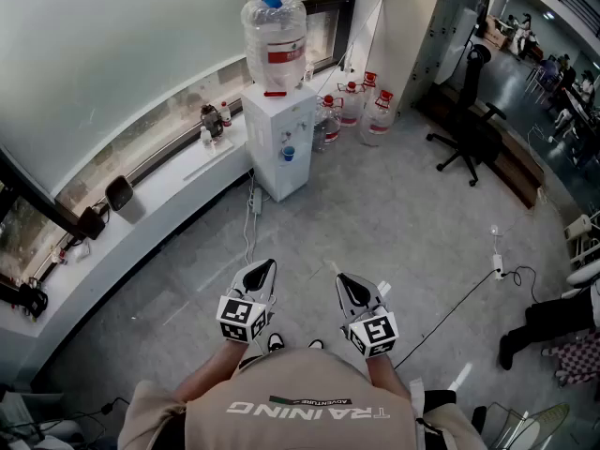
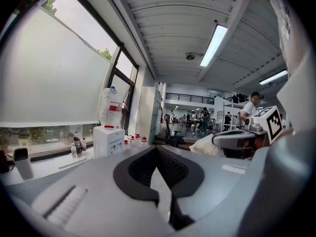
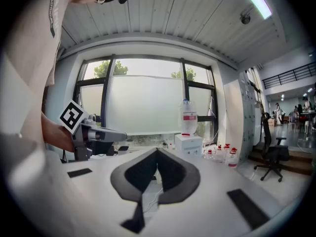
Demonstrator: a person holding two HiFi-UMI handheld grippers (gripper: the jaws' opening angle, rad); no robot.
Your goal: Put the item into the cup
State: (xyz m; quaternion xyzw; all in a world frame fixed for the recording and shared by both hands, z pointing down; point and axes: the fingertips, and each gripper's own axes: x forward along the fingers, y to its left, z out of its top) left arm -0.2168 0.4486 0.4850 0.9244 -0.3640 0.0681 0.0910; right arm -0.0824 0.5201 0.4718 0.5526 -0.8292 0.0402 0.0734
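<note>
Cup location: a small blue object (image 1: 288, 154), probably the cup, sits in the tap recess of the water dispenser (image 1: 277, 143), well ahead of both claws and slightly left of the line between them. The item cannot be identified in any view. The small bottles (image 1: 214, 120) on the window ledge (image 1: 159, 190), far ahead and left of the left claw (image 1: 266, 266), are possible candidates.

Claw state: the left claw (image 2: 157, 149) has its jaws together at the tips with nothing between them. The right claw (image 3: 157, 151) is the same, closed and empty. Both are held close to the person's chest, side by side and pointing forward.

Step in hand, as judged: approach and locate.
1. Walk toward the dispenser, keeping both claws level.
2. Avoid the cable (image 1: 251, 218) on the floor ahead.
3. Confirm the item before parting either claw's jaws.
4. Part the jaws only when they are just short of the item.
</note>
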